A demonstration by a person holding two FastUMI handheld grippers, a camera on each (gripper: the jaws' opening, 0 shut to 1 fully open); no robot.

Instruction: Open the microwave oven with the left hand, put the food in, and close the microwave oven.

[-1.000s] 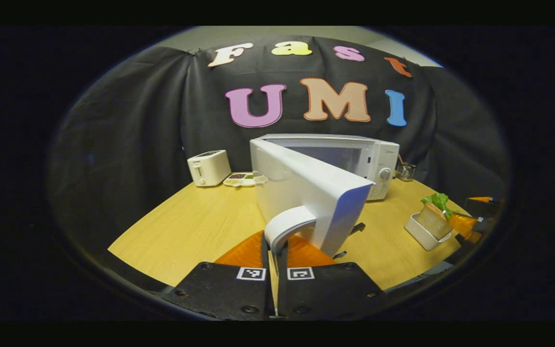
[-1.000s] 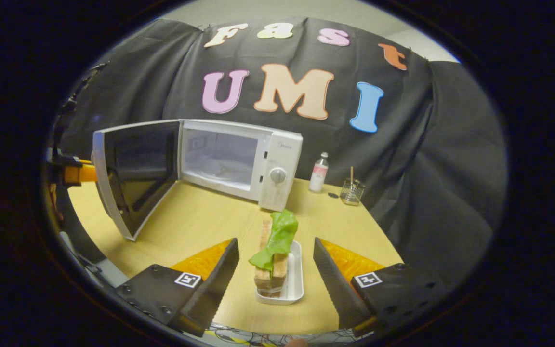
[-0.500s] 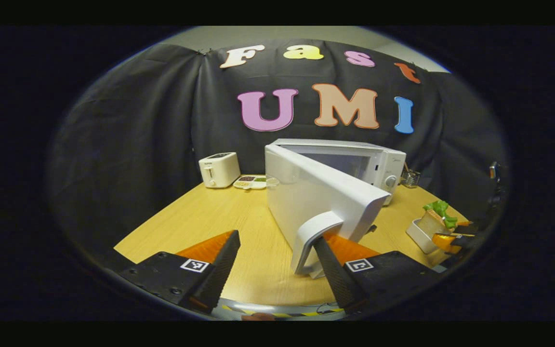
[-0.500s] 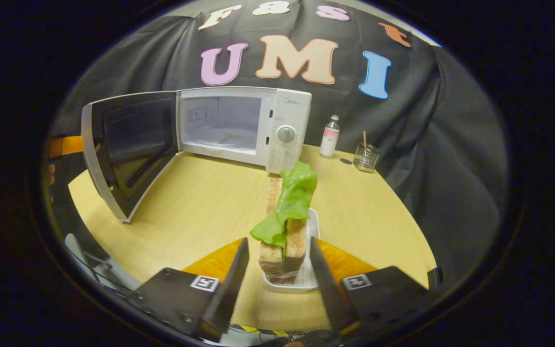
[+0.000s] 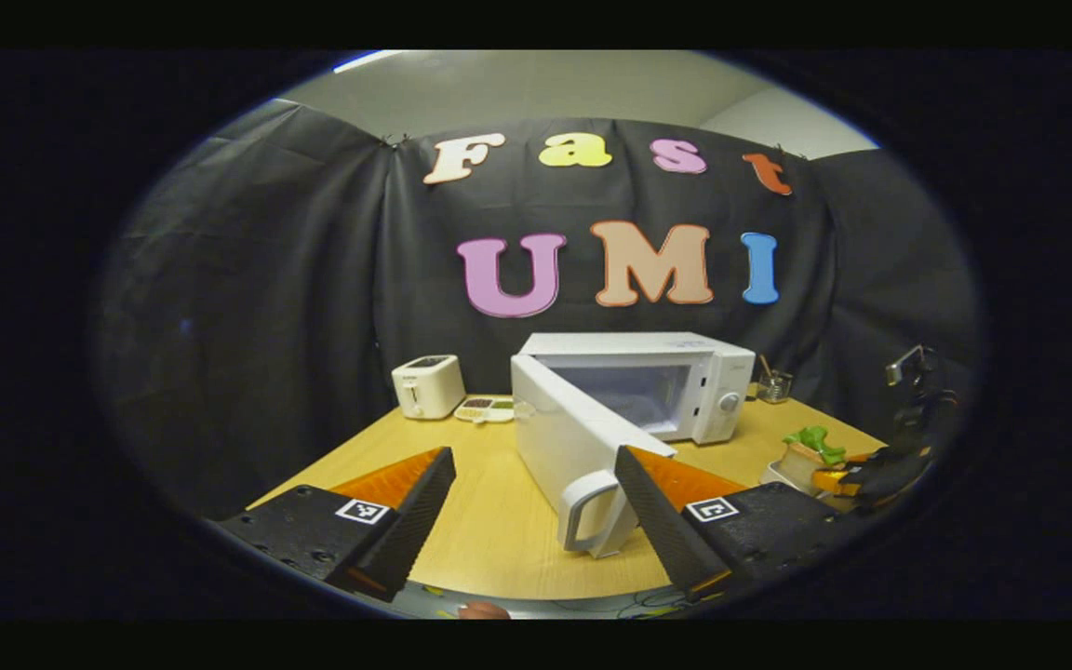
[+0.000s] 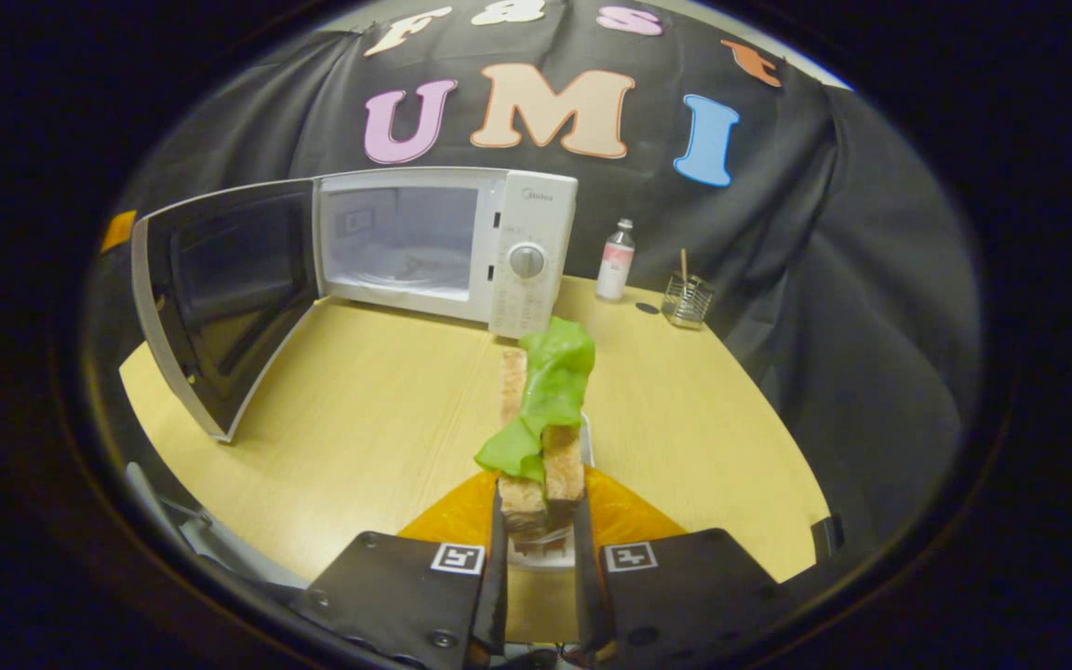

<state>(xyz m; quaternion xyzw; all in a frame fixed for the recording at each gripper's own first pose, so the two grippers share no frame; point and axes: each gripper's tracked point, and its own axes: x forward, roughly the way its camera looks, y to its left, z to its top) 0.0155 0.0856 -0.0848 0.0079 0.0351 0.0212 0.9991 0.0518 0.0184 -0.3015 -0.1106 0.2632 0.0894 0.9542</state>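
A: Start nearest. What has the right tool (image 6: 536,558) got?

B: Its fingers are closed in on the sandwich (image 6: 541,437) and the end of its white tray (image 6: 536,556), on the bench (image 6: 359,409) in front of the microwave (image 6: 448,247). The tray looks to be resting on the bench; I cannot tell whether it has left it.

A: And the left tool (image 5: 536,521)?

B: Spread wide, holding nothing. The door handle (image 5: 582,507) sits between its fingers, nearer the right one, with no contact that I can see.

A: So the door (image 6: 220,298) is done?

B: Judging by how it stands, yes. It is swung well out on the microwave's left and the cavity behind is bare.

A: Which step, then?

B: Picking up the food. Loading and closing are not yet done.

A: What does the next move call for?

B: Lift the tray level, since the sandwich stands tall on edge and may tip. Carry it to the microwave's opening, right of the door, and set it down inside. Mind the bottle (image 6: 616,273) and the wire holder (image 6: 686,300) to the microwave's right; both stand clear of that path. The toaster (image 5: 428,385) off the microwave's left is well away.
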